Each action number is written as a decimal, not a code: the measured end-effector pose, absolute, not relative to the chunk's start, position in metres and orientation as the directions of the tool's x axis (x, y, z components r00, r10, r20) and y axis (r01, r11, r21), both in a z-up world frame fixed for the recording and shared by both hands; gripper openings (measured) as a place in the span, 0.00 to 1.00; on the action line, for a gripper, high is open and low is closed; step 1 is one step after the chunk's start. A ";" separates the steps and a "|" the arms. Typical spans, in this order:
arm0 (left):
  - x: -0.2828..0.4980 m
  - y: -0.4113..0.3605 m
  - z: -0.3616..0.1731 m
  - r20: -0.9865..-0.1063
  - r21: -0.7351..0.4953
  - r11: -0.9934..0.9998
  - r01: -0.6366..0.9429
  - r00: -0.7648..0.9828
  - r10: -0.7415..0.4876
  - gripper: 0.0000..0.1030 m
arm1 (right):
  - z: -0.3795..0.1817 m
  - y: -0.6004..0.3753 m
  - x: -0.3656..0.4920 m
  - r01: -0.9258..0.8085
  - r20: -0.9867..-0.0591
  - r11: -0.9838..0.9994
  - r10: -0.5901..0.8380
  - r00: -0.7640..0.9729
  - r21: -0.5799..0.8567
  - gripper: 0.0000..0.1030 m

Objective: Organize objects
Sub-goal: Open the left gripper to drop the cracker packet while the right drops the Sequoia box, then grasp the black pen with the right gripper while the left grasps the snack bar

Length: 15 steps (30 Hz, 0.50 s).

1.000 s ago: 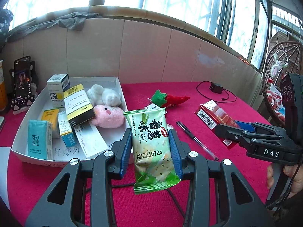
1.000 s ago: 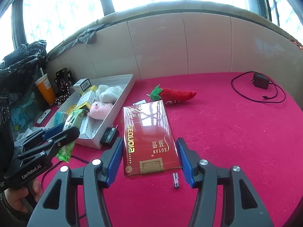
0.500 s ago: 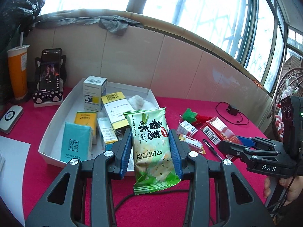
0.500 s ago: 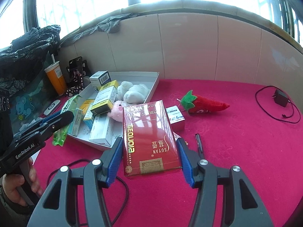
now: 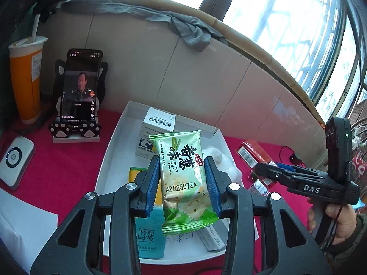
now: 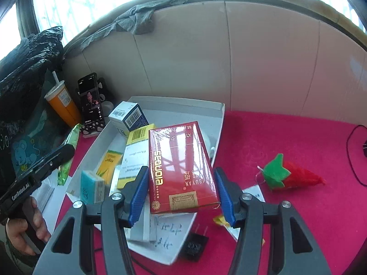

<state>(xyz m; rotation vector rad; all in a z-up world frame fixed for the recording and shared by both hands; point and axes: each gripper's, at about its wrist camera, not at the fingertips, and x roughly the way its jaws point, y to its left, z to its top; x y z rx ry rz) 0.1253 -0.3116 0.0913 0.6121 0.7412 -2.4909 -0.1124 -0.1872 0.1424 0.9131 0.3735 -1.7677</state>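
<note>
Left claw (image 5: 182, 183) grasps cracker packet (image 5: 183, 178), right claw (image 6: 180, 192) grasps red carton (image 6: 181, 167), both above part-filled white tray (image 6: 218, 123); strawberry toy (image 6: 291, 175) remains outside tray.

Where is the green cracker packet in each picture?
Left wrist view: the green cracker packet is in the middle, pinched by the left gripper over the white tray.
Right wrist view: it sits at the left edge, seen edge-on.
Shared landmark: the phone on its stand.
</note>
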 end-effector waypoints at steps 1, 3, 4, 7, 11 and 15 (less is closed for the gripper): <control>0.123 -0.315 0.089 -0.535 -0.389 -0.743 0.545 -0.790 -0.299 0.37 | 0.140 -0.199 -0.114 0.905 -0.737 -0.393 -0.658 -0.152 0.164 0.55; 0.119 -0.319 0.085 -0.539 -0.387 -0.739 0.551 -0.785 -0.304 0.37 | 0.134 -0.221 -0.116 0.903 -0.746 -0.401 -0.647 -0.158 0.156 0.55; 0.118 -0.321 0.084 -0.540 -0.386 -0.737 0.554 -0.784 -0.307 0.37 | 0.131 -0.231 -0.117 0.901 -0.748 -0.404 -0.644 -0.159 0.157 0.55; 0.117 -0.326 0.079 -0.541 -0.396 -0.721 0.569 -0.779 -0.317 0.37 | 0.124 -0.259 -0.120 0.892 -0.745 -0.417 -0.648 -0.157 0.175 0.56; 0.122 -0.328 0.079 -0.538 -0.392 -0.710 0.585 -0.772 -0.339 0.98 | 0.119 -0.277 -0.123 0.877 -0.737 -0.434 -0.658 -0.151 0.208 0.64; 0.131 -0.317 0.085 -0.513 -0.362 -0.715 0.599 -0.768 -0.383 1.00 | 0.131 -0.256 -0.117 0.890 -0.693 -0.414 -0.699 -0.177 0.191 0.78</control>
